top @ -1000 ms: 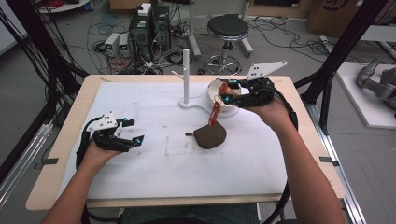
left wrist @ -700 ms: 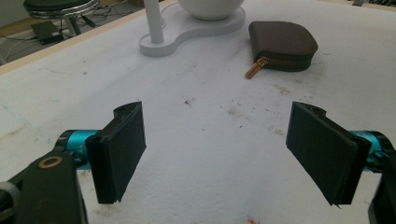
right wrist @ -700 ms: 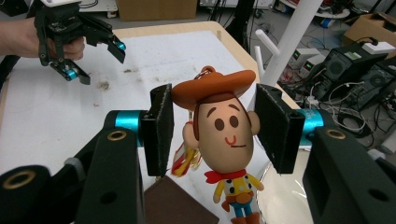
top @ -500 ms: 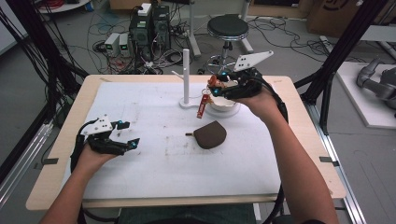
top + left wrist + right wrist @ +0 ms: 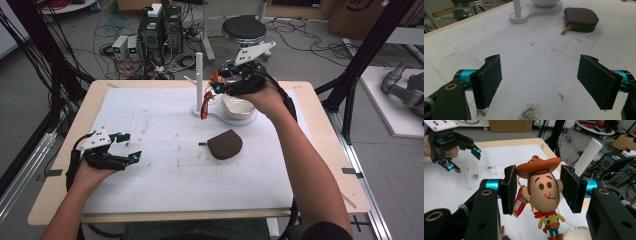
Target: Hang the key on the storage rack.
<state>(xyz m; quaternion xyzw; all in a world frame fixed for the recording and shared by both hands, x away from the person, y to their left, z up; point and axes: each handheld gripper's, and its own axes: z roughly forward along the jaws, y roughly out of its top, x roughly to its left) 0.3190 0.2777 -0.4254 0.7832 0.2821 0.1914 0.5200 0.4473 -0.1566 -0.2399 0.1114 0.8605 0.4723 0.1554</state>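
**Above the white stand, a cowboy figure hangs in the right gripper**

Beside the white post, the right gripper holds the cowboy keychain figure in the air, the two pads pressed on the sides of its big head. The red tag and the small body hang free below, near the white bowl.

I think the risk is a slip: the head is round and smooth, so the figure could turn or drop between the pads. The hanging body could also knock the post if the hand passes too close.

Compared with one second ago, the figure is now higher and closer to the post; then it was low, just above the brown pouch. The left gripper rests on the table mat, jaws wide apart and holding nothing, almost as before.
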